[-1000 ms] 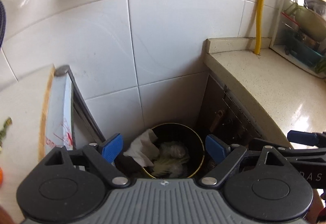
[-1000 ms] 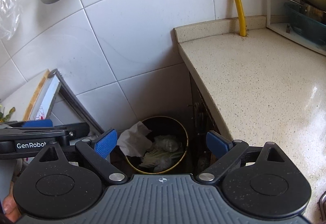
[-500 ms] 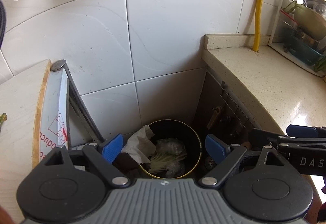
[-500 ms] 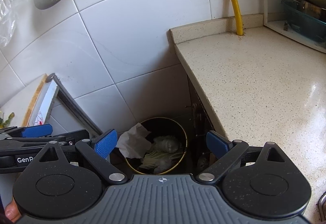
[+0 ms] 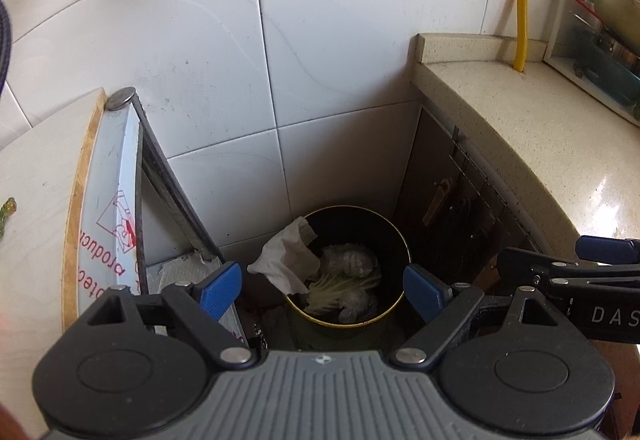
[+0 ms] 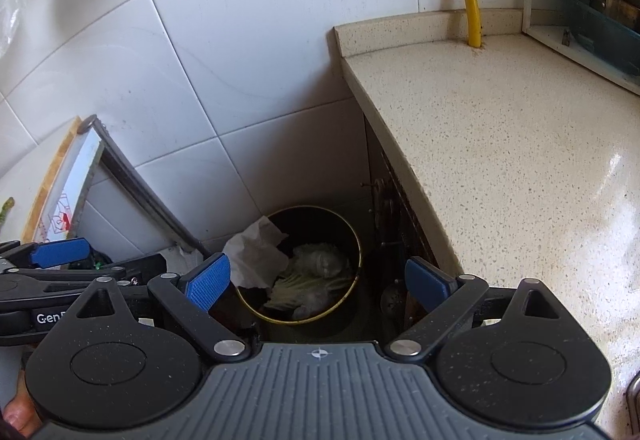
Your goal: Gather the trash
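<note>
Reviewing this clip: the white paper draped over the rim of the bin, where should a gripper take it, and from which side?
Probably the raised, crumpled peak of the white paper that stands above the bin rim on its left side. Come from above with the open left gripper, jaws straddling that fold. The lower end is tucked among the vegetable scraps, so an upward pull should free it.

Round dark trash bin [image 5: 394,240] with yellowish rim, upright on floor in tiled corner beside counter. Contains pale leafy vegetable scraps [image 5: 340,286]; crumpled white paper [image 5: 288,260] draped over its left rim.
</note>
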Tool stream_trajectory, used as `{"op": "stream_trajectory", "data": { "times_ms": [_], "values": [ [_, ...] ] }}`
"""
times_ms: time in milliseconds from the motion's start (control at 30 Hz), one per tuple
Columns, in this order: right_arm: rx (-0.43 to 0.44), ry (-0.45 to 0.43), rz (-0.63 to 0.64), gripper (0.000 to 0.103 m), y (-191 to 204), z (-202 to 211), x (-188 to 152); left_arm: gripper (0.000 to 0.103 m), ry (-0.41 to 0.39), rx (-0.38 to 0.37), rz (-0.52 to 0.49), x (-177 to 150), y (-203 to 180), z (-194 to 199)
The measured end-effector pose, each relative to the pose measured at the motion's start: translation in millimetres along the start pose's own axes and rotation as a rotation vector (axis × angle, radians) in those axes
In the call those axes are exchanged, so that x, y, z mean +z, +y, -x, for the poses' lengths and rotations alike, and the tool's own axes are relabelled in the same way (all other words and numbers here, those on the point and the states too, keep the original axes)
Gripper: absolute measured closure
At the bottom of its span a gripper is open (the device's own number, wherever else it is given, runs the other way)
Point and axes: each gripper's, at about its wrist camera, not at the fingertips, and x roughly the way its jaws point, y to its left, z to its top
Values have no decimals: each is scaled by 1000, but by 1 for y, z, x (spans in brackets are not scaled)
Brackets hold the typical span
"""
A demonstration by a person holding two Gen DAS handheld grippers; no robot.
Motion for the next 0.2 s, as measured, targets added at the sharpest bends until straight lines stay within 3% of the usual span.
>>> {"op": "stream_trajectory", "data": {
  "times_ms": [200],
  "values": [
    [2,18,-2,6,-2,-2,-2,18,6,6,-11,-1,-2,0]
  ]
}}
